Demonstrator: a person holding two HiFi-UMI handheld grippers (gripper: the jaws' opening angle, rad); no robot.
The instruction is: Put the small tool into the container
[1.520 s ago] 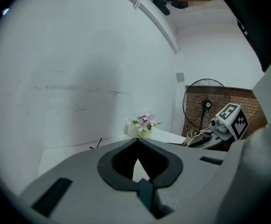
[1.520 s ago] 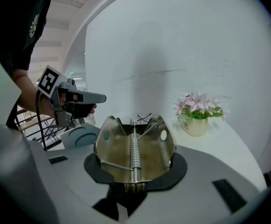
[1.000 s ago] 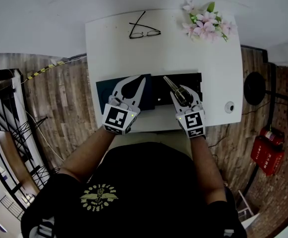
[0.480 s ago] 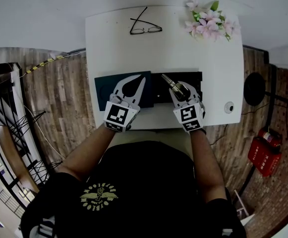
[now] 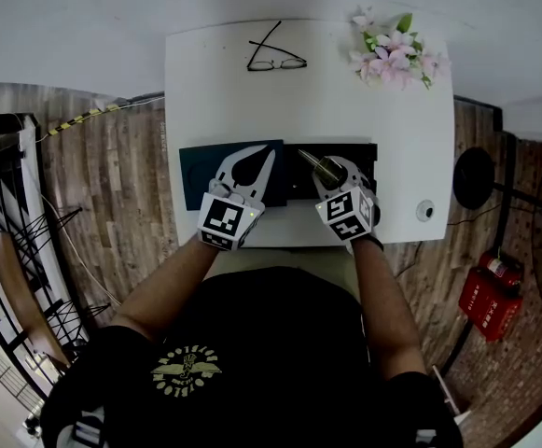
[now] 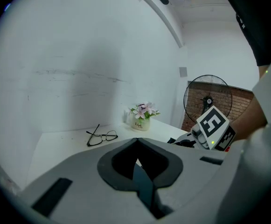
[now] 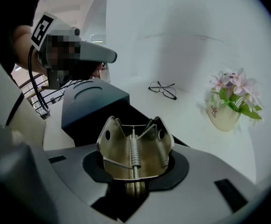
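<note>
Table (image 5: 224, 82): glasses (image 5: 275, 62); flowers (image 5: 392, 49); dark case (image 5: 201, 161), seemingly open

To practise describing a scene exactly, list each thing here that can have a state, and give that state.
right gripper, jaws have just been opening, metal tool between its pads
left gripper, shut, nothing held
container, open
lid, off, flat beside the container
glasses, unfolded, lying flat
flower pot, upright

Head view looks steeply down on left gripper (image 5: 269, 153) and right gripper (image 5: 331, 166); gripper views look closely along their jaws, sharing glasses (image 6: 101, 136) beyond.
</note>
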